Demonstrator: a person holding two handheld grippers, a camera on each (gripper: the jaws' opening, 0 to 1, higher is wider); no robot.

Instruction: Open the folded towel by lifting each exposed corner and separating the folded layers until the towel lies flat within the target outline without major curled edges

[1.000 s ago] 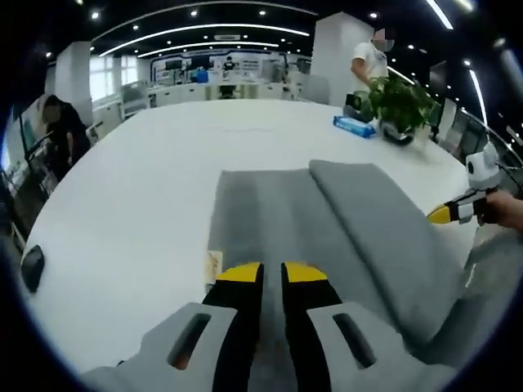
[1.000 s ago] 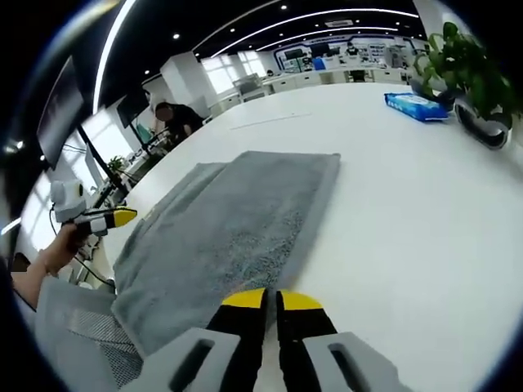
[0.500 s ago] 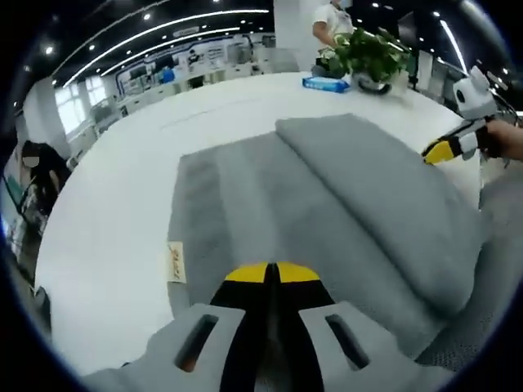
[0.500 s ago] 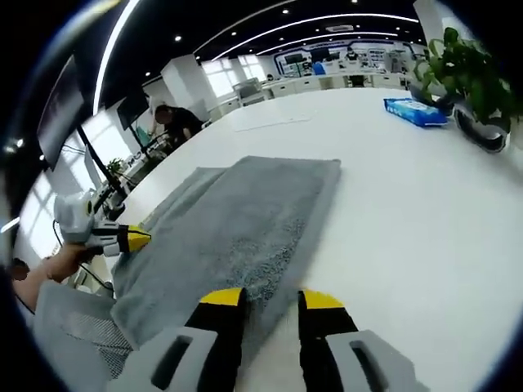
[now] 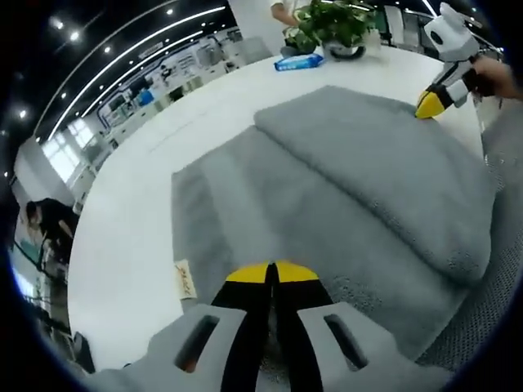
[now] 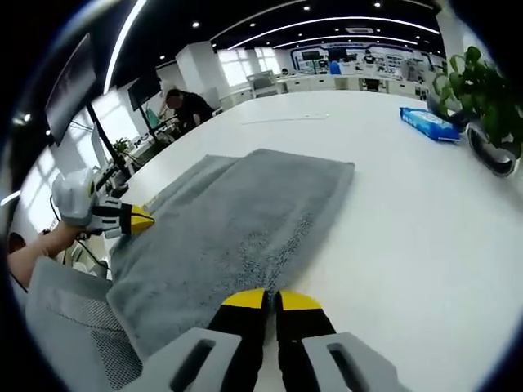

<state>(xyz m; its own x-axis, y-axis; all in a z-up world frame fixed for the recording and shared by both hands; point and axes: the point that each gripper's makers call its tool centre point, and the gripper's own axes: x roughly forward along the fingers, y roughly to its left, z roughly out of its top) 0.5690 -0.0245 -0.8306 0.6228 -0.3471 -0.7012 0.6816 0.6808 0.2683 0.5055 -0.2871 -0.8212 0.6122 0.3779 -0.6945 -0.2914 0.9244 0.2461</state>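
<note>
Surface: I see a broad white round-edged surface (image 5: 131,212) carrying everything; its bare part spreads wide on the right of the right gripper view (image 6: 409,212).
Towel: the grey terry towel (image 5: 327,188) lies on the surface near its edge, part-folded, with a thick upper layer lying over a thinner single layer. A small cream label (image 5: 185,280) sits at the single layer's edge. In the right gripper view the towel (image 6: 237,220) runs away from my tool toward the far left.
Left tool: my left tool (image 5: 270,276), yellow-tipped, has its jaws pressed together on the near edge of the towel's lower layer; I also see it from the other side (image 6: 139,219) at the towel's left edge.
Right tool: my right tool (image 6: 270,301) has jaws pressed together at the near edge of the folded layer; whether cloth is between them I cannot tell. It appears far off too (image 5: 428,103), at the upper layer's corner.
Plant: a green leafy potted plant (image 5: 331,20) stands at the far side.
Packet: a flat blue packet (image 6: 431,124) lies near the plant.
</note>
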